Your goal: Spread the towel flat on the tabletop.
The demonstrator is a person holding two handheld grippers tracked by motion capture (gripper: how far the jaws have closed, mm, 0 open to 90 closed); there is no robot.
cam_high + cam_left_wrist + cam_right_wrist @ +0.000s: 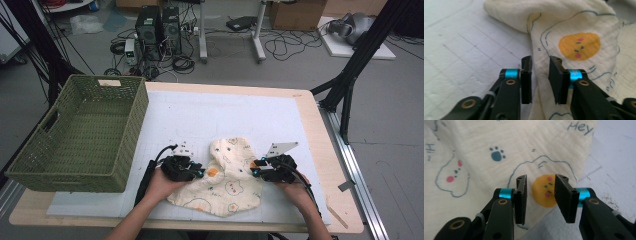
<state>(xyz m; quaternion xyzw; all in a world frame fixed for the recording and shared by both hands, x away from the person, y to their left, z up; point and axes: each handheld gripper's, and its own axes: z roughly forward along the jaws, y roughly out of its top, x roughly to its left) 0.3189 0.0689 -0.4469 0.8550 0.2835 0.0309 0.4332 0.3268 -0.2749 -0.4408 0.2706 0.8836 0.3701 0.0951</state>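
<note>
While flat: one cloth [227, 177] | one basket [80, 135] (green) | two tongs, parted

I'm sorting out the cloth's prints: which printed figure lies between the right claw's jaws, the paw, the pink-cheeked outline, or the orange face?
The orange face lies in the open right claw's gap; the blue paw print and pink-cheeked outline sit off to its side.

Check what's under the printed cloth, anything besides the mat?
The cloth lies crumpled on the white mat, which shows all around it. One flap is folded over on the left gripper's side. Whatever lies beneath the cloth's middle is covered; no bulge suggests anything.
</note>
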